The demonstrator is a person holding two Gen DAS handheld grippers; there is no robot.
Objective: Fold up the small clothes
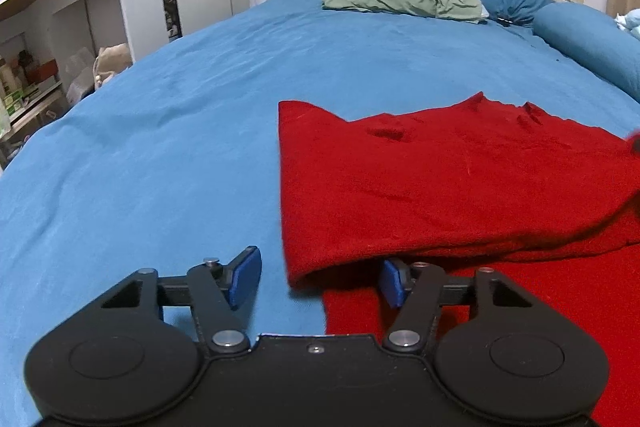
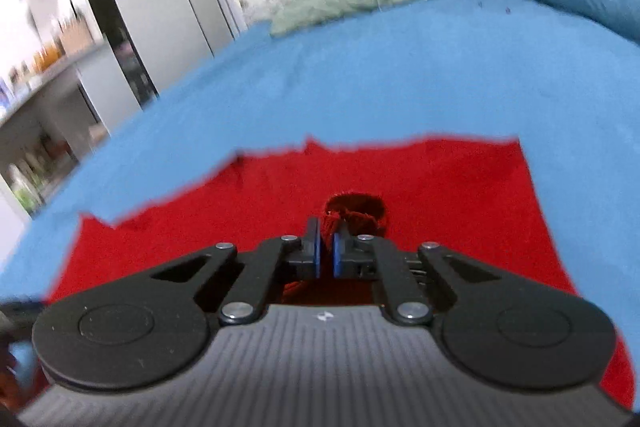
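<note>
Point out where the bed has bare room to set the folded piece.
Bare blue bedsheet lies left of the red knit garment, and beyond it up to the green pillow. Crowded: the far right, with the blue bolster.

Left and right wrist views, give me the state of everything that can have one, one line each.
left gripper: open, at the folded edge, holding nothing.
right gripper: shut on a bunched bit of red cloth.
red garment: partly folded, one layer laid over another, on the bed.
blue bedsheet: spread, lightly wrinkled.
green pillow: lying flat and crumpled by the headboard.
</note>
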